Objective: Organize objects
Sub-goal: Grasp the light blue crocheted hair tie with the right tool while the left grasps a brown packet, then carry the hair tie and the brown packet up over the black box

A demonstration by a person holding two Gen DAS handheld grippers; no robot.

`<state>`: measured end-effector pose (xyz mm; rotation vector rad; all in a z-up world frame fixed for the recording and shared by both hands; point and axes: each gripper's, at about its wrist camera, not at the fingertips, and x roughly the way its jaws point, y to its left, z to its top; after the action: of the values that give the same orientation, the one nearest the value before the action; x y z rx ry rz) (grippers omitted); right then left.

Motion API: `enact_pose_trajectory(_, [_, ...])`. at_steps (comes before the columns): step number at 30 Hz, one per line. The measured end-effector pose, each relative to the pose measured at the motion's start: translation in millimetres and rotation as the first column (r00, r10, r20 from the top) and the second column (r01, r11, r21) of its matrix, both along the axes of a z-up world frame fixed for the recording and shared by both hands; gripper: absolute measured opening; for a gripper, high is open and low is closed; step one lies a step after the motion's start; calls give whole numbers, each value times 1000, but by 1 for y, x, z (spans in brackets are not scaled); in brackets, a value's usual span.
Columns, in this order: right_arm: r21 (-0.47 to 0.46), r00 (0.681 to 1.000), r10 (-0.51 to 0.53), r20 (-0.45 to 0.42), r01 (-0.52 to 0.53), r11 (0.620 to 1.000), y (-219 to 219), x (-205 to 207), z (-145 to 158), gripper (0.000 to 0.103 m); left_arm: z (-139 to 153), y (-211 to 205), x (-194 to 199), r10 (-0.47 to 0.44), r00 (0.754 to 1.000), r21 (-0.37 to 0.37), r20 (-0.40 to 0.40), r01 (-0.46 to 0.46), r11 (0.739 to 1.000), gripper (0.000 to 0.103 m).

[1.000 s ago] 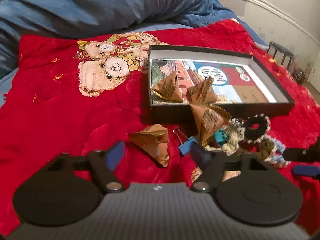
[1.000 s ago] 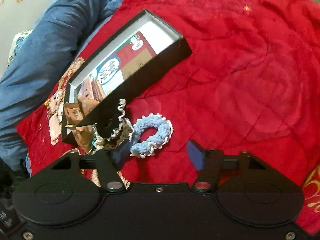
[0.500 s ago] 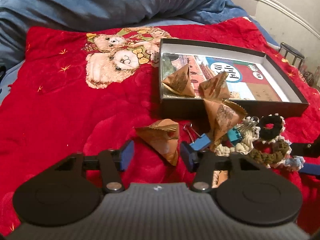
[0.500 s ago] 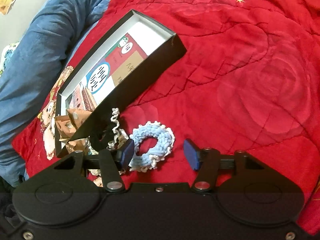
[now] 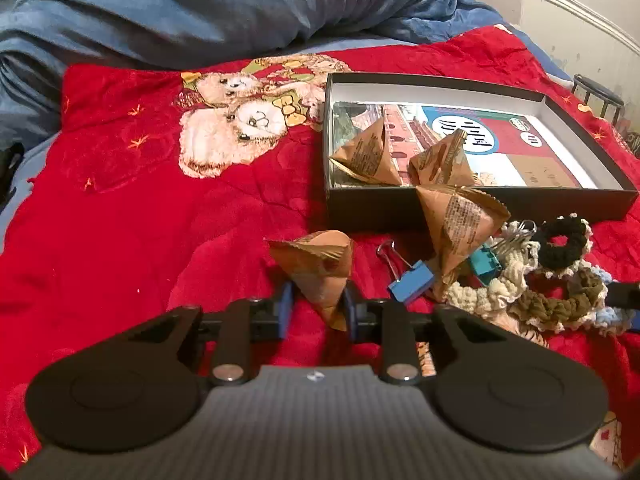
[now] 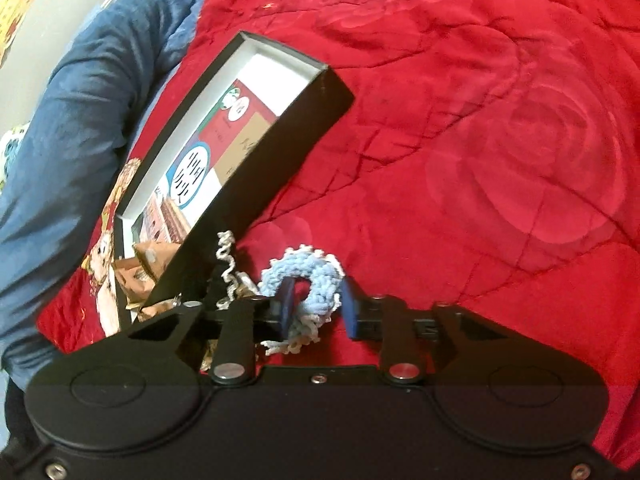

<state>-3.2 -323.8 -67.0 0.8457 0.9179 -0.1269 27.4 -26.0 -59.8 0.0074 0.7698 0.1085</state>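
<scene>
Left tool (image 5: pixel 316 306) clamped on crinkled brown pyramid packet (image 5: pixel 316 266). Right tool (image 6: pixel 316 308) straddles fuzzy blue crochet scrunchie (image 6: pixel 304 280), one finger through ring, grip unclear. Both just outside black cardboard box (image 5: pixel 440 208) on plush red quilted bedspread (image 6: pixel 500 160); rumpled blue duvet (image 5: pixel 200 12) at bed's far edge.

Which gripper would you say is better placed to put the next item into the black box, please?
Left, probably: the left gripper has its fingers around a brown paper packet, near the black box.
</scene>
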Motion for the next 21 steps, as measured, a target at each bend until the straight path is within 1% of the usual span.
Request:
enact_pose_trajectory(2, [21,1000,-14,0,14,1000,-3,-1,-2,15,2,1,-1,2,1000,-2,5,-2,1000,25])
enact_pose_trajectory(4, [28,1000,-18,2,18,999,-4,-2,-3,14,3,3,-2,2,1000,-13,9,-1,1000,22])
enact_pose_trajectory(7, [24,999,-20,27,19,1000,-3,-3,1,14,7,5,-4,6,1000,-30,5,-6,1000,20])
enact_pose_trajectory(12, [5,996,-21,88,21,1000,-1,-8,11,14,10,3,-7,-4,1000,-30,22,4,1000,17])
enact_pose_trajectory(16, [45,993,-32,118,27,999,-2,-11,18,14,14,1,-9,10,999,-35,33,-9,999,17])
enact_pose_trajectory(19, [44,988,-47,144,41,998,-3,-14,23,14,12,2,-11,19,999,-49,43,-17,999,20])
enact_pose_trajectory(21, [58,987,-59,152,51,997,-6,-17,25,14,10,2,-9,25,999,-56,42,-23,998,33])
